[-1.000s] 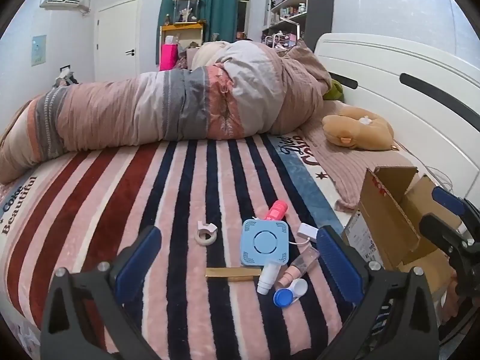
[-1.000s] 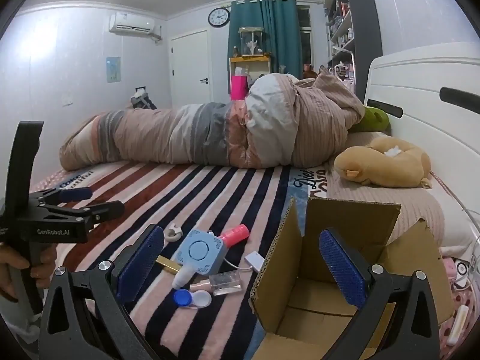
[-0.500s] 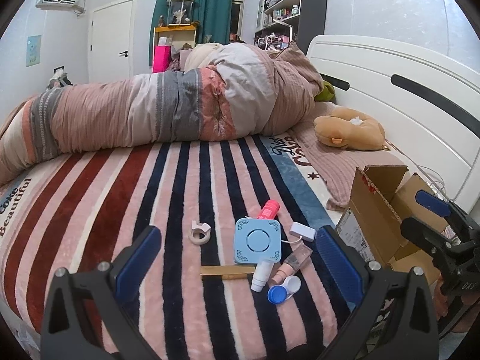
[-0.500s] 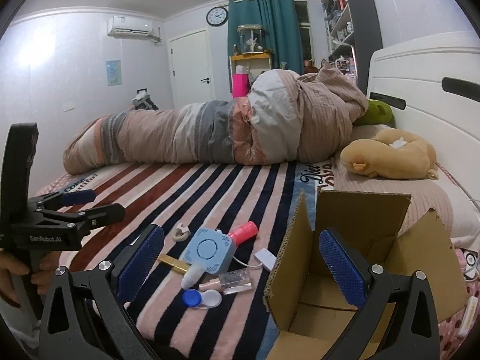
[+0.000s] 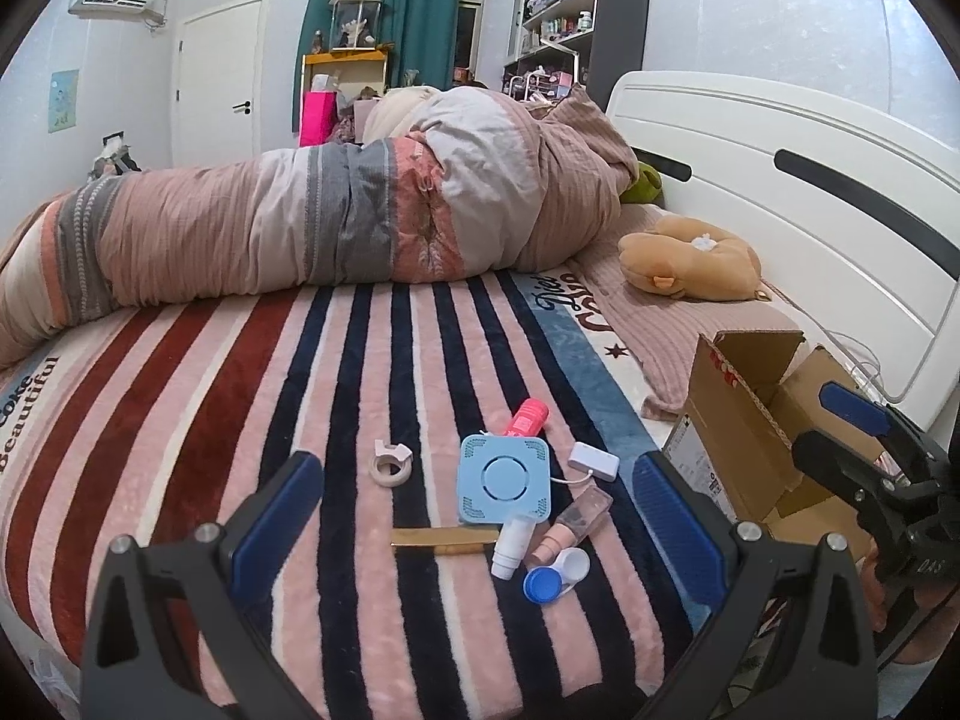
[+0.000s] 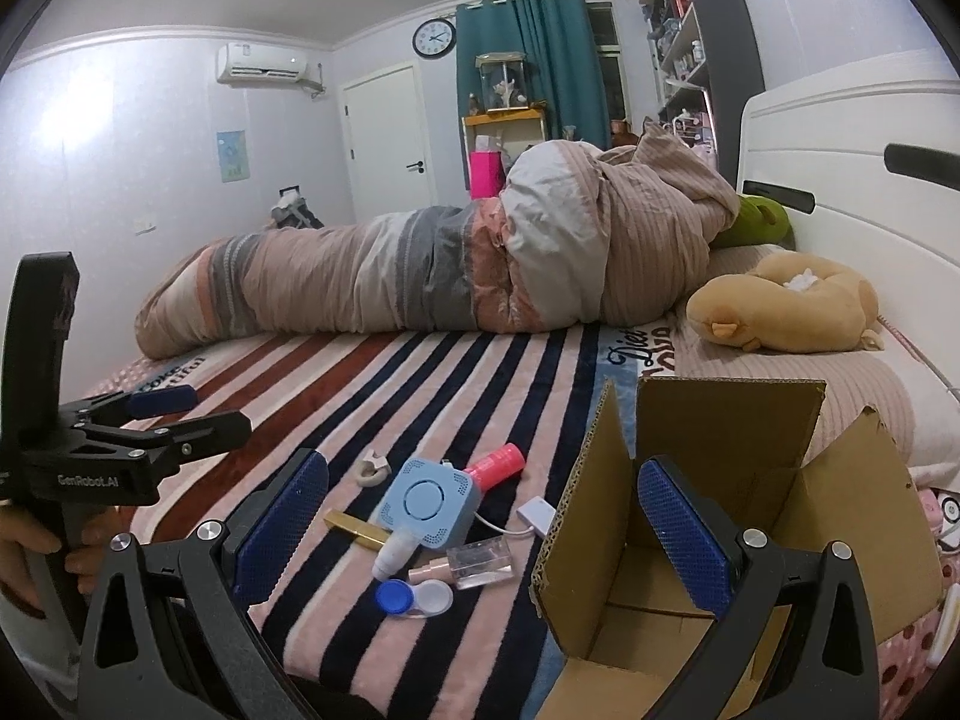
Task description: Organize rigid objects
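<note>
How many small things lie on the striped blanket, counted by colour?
Blue: 2, the square device and the lens case.
White: 3, tape roll, adapter, small bottle.
Pink: 2, tube, clear bottle.
Gold: 1, stick.
Total: 8.

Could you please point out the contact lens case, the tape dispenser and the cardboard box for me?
contact lens case (image 5: 542, 585): left wrist view, on its blue cap.
tape dispenser (image 5: 390, 470): left wrist view, on the front of its ring.
cardboard box (image 6: 729, 420): right wrist view, on its upright back flap.
</note>
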The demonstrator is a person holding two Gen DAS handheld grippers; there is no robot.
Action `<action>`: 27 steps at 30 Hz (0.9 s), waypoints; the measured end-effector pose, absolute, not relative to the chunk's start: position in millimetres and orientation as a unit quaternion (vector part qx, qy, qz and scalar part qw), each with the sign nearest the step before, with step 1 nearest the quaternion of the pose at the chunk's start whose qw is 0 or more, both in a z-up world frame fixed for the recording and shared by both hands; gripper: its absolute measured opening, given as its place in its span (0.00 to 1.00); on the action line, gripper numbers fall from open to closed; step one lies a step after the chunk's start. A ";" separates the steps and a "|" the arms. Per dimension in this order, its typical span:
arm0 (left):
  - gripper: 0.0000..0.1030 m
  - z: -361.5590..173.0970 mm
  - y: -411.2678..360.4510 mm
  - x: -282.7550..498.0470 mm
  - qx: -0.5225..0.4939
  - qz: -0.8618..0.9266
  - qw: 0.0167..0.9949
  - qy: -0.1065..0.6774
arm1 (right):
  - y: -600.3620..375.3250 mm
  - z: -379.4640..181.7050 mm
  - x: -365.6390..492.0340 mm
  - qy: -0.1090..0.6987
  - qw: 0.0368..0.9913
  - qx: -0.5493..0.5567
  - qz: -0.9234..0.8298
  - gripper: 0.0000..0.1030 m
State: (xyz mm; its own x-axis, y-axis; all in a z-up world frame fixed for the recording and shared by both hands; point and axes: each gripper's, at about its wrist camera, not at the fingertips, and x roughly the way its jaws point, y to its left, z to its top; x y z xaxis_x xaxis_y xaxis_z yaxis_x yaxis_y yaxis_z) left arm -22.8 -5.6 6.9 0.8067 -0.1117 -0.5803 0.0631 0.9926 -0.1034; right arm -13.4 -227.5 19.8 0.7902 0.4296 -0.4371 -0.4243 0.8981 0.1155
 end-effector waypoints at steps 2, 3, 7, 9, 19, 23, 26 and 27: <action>0.99 7.6 -7.4 -23.7 -0.039 -0.048 0.950 0.307 | -228.2 19.8 -13.6 0.233 0.945 0.011 0.229 1.00; 0.99 8.0 -8.0 -24.1 -0.039 -0.049 0.950 0.307 | -229.2 19.5 -13.9 0.233 0.945 0.013 0.230 1.00; 0.99 8.6 -8.9 -24.0 -0.039 -0.049 0.949 0.308 | -230.2 18.5 -15.0 0.234 0.946 0.014 0.224 1.00; 0.99 9.0 -9.9 -24.4 -0.041 -0.050 0.949 0.308 | -231.6 17.7 -15.0 0.237 0.945 0.019 0.223 1.00; 0.99 9.2 -9.7 -25.4 -0.042 -0.051 0.949 0.309 | -232.9 18.7 -14.4 0.238 0.945 0.023 0.223 1.00; 0.99 9.0 -9.8 -25.3 -0.042 -0.052 0.949 0.309 | -233.3 18.5 -14.8 0.239 0.945 0.025 0.222 1.00; 0.99 9.1 -10.2 -25.2 -0.043 -0.052 0.949 0.309 | -233.9 18.6 -14.3 0.239 0.945 0.025 0.222 1.00; 0.99 8.8 -10.0 -25.3 -0.045 -0.052 0.949 0.309 | -234.0 18.6 -14.3 0.240 0.945 0.025 0.222 1.00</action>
